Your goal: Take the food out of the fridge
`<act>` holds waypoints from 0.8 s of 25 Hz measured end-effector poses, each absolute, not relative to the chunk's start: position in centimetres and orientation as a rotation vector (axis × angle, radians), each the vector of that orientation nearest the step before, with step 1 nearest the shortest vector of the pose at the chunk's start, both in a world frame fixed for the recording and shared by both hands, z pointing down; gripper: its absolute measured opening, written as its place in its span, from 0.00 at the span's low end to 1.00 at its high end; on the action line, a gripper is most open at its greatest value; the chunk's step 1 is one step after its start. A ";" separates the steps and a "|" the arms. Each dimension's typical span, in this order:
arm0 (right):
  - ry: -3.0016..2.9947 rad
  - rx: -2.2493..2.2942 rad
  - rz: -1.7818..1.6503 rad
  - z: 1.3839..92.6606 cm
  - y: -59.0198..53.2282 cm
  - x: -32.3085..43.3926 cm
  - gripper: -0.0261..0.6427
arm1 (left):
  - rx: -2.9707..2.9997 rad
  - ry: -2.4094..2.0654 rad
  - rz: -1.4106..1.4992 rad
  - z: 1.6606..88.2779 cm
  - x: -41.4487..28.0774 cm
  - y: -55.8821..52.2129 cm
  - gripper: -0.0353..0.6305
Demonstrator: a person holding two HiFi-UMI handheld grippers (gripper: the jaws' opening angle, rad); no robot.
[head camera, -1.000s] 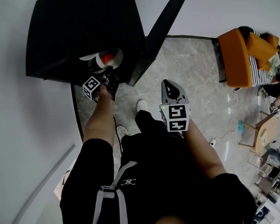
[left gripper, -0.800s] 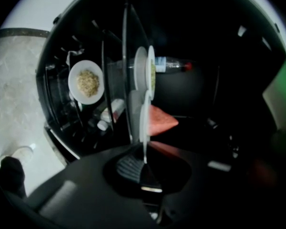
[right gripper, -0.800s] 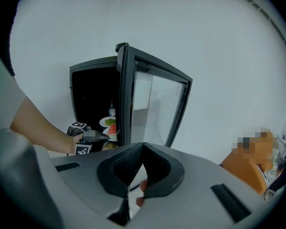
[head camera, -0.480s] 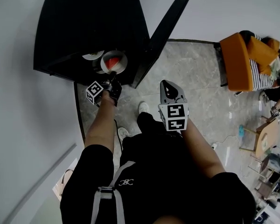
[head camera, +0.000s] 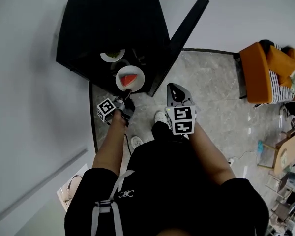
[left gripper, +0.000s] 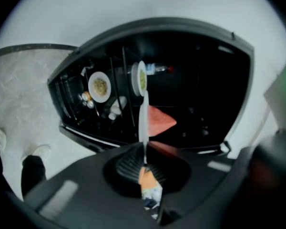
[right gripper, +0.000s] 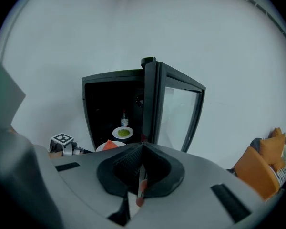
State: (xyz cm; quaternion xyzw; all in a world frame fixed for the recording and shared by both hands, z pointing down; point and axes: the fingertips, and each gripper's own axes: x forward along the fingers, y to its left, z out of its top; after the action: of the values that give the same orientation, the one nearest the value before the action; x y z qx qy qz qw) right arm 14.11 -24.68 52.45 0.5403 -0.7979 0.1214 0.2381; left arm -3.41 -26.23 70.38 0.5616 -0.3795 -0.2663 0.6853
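The black fridge (head camera: 113,28) stands with its door (head camera: 184,33) swung open. My left gripper (head camera: 126,94) is shut on the rim of a white plate (head camera: 123,80) that carries a red watermelon slice (head camera: 130,78), held just outside the fridge front. In the left gripper view the plate (left gripper: 143,116) runs edge-on between the jaws of the left gripper (left gripper: 144,149), with the slice (left gripper: 159,119) to its right. A plate of green food (head camera: 112,56) and a bottle (right gripper: 125,119) stay on a shelf inside. My right gripper (head camera: 176,95) hangs shut and empty beside the door.
Another plate of yellowish food (left gripper: 99,86) and small items sit in the fridge. An orange armchair (head camera: 255,73) with a person on it stands at the right, a wooden table (head camera: 284,142) beyond. A bag (head camera: 71,188) lies by the left wall.
The left gripper has drawn the watermelon plate out of the fridge towards me. The green-food plate behind it now shows. The right gripper shifted a little.
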 end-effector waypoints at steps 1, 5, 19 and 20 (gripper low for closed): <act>-2.197 1.476 0.334 52.3 -24.5 13.5 0.03 | 1.259 -0.851 -0.602 69.6 -3.9 -25.5 0.07; -2.243 1.448 0.339 51.7 -24.0 10.7 0.02 | 1.270 -0.852 -0.644 66.4 -6.7 -23.1 0.07; -2.373 1.380 0.319 50.0 -22.2 2.8 0.03 | 1.350 -0.860 -0.601 54.9 -11.8 -15.5 0.07; -2.380 1.378 0.319 49.9 -22.2 2.3 0.03 | 1.349 -0.858 -0.602 54.0 -11.9 -15.2 0.07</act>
State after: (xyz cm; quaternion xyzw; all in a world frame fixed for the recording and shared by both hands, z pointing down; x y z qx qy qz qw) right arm 2.32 -22.16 49.86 0.4892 -0.8447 0.1131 0.1853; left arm -11.92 -15.25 54.04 0.5954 -0.3788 -0.2659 0.6567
